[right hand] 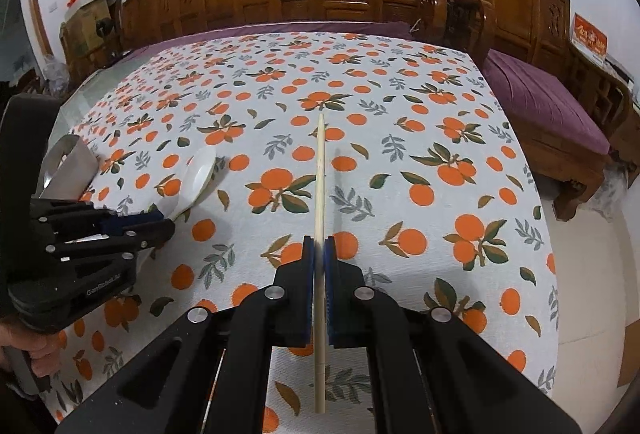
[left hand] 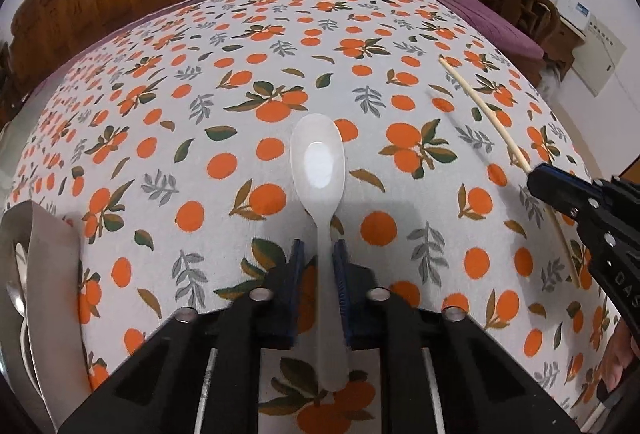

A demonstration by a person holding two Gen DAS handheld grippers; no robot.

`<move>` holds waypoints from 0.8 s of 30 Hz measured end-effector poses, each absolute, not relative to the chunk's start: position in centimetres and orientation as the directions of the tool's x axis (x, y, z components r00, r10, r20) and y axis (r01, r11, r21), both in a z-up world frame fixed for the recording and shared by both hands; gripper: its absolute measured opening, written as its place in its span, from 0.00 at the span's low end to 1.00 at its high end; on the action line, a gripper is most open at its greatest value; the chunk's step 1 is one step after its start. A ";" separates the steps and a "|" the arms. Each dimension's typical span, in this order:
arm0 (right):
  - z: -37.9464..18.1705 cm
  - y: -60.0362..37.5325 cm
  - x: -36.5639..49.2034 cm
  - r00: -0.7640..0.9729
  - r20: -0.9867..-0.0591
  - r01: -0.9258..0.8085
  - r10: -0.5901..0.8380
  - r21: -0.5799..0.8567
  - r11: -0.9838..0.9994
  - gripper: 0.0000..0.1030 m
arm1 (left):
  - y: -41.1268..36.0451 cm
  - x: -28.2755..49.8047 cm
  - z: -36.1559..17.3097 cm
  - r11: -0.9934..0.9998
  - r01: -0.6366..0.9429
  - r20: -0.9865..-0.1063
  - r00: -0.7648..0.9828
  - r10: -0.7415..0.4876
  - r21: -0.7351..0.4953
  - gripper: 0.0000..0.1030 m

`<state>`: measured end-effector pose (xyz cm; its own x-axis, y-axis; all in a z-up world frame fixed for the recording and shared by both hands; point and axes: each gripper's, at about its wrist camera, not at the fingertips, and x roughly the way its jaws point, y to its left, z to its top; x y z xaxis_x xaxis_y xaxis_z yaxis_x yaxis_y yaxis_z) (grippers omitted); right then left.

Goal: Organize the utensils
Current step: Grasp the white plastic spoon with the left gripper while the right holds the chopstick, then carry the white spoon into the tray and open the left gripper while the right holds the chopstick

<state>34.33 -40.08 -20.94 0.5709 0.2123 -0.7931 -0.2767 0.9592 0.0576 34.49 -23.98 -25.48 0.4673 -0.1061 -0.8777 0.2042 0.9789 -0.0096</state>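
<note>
Left gripper (left hand: 319, 254) clamps spoon (left hand: 319, 162); holder (left hand: 52, 234) beside.

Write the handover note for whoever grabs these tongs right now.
Left tongs: shut on the white spoon, gripped at its handle, bowl pointing away.
Right tongs: shut on a chopstick.
Metal holder at the table's left edge already has metal spoons in it.
Done: both pieces are gripped.
Left: carry the spoon and chopstick to the holder, probably, and drop them in.
</note>
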 end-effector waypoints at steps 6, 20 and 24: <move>-20.9 -38.5 34.3 0.563 -0.796 -0.304 0.223 0.051 0.951 0.06 | -23.3 33.1 -24.9 0.972 0.236 -0.863 0.490 -0.121 -0.002 0.07; -19.9 -33.4 33.2 0.563 -0.792 -0.366 0.238 0.019 0.930 0.06 | -18.0 30.5 -20.0 0.966 0.258 -0.819 0.552 -0.153 -0.006 0.07; -20.0 -31.7 32.7 0.555 -0.794 -0.398 0.248 0.008 0.918 0.06 | -16.2 29.9 -18.9 0.968 0.252 -0.811 0.567 -0.148 0.000 0.07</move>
<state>32.74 -31.67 -20.00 0.5548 0.2475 -0.7943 -0.3976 0.9175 0.0082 29.91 -16.22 -18.94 0.5667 -0.1480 -0.8106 0.2524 0.9676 -0.0002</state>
